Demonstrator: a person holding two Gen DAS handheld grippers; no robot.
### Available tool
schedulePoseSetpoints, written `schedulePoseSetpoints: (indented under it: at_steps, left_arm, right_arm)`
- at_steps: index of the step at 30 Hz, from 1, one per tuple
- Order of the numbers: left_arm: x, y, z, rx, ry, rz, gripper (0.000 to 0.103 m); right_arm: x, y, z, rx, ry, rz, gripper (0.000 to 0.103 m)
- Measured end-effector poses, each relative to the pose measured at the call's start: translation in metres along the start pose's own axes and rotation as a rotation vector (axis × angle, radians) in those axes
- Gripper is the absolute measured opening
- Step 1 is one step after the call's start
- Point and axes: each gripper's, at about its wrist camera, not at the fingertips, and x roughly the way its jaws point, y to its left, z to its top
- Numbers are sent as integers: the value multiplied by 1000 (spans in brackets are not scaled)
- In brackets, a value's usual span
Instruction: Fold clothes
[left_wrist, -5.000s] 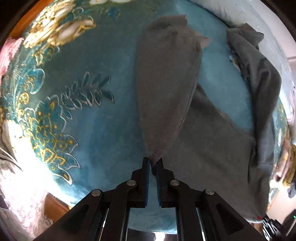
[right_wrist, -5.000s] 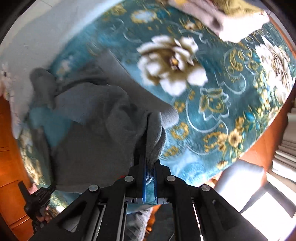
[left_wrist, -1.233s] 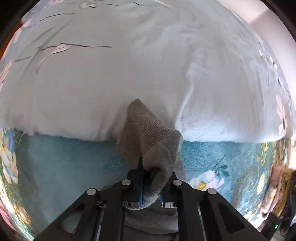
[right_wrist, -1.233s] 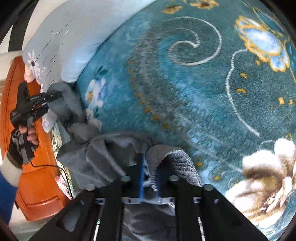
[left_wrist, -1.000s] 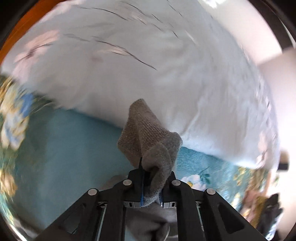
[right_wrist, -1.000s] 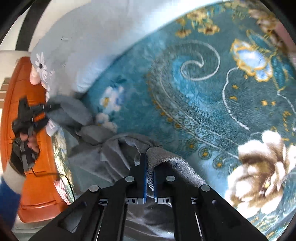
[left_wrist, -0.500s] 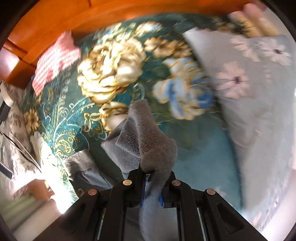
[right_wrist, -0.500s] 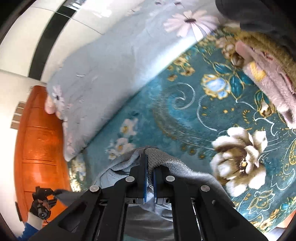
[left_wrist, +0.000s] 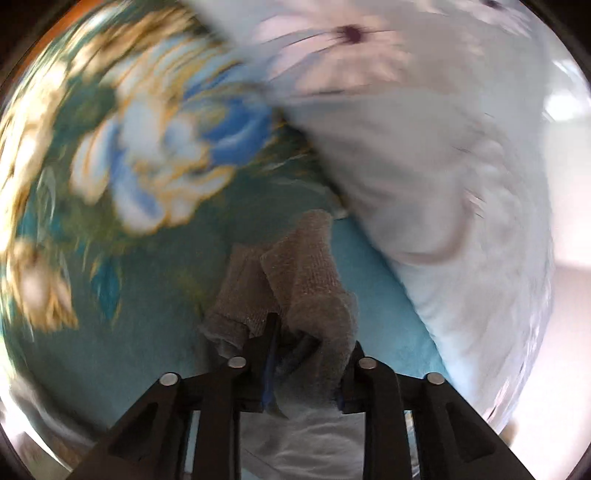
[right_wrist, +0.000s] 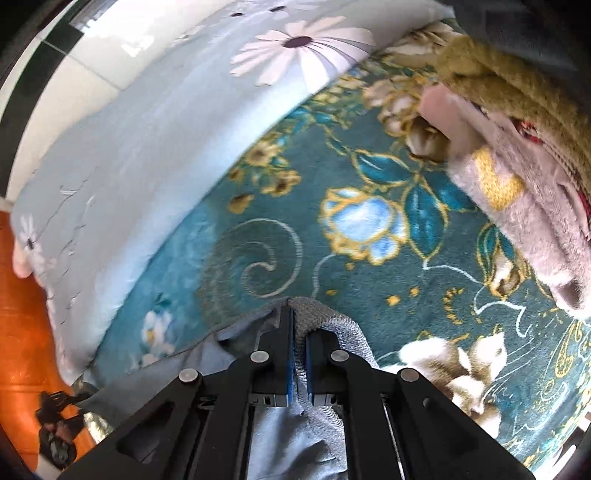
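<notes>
A grey knit garment lies over a teal floral blanket (right_wrist: 280, 236). In the left wrist view my left gripper (left_wrist: 308, 343) stands open, and the garment's ribbed grey edge (left_wrist: 306, 273) drapes loosely between and over its fingers. The view is blurred by motion. In the right wrist view my right gripper (right_wrist: 299, 325) is shut on another ribbed edge of the grey garment (right_wrist: 325, 317), and the rest of the cloth (right_wrist: 288, 443) hangs back under the gripper.
A pale blue daisy-print pillow (right_wrist: 155, 122) lies along the far side of the blanket; it also shows in the left wrist view (left_wrist: 461, 184). Folded pink and mustard plush clothes (right_wrist: 517, 129) are stacked at the right. An orange wooden bed frame (right_wrist: 22, 332) is at the left.
My left gripper has opened; half a second ago it was shut on the garment's edge. Both views have swung across the blanket towards the pillow. The right gripper stays shut on the cloth.
</notes>
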Motion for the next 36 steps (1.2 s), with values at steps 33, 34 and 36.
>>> schedulePoseSetpoints:
  at_steps: [33,34,36]
  left_arm:
    - [40,-11,-12,292,-107,114,13]
    - [27,-6,-8,273,-140,96,13]
    - [-6,23,2,213,-219,109,12]
  right_arm:
    - [0,34,-16,-54,32,-76,7]
    - [0,34,-16,-55,28,-80,7]
    - [-4,34,-15,-62,10,-93,7]
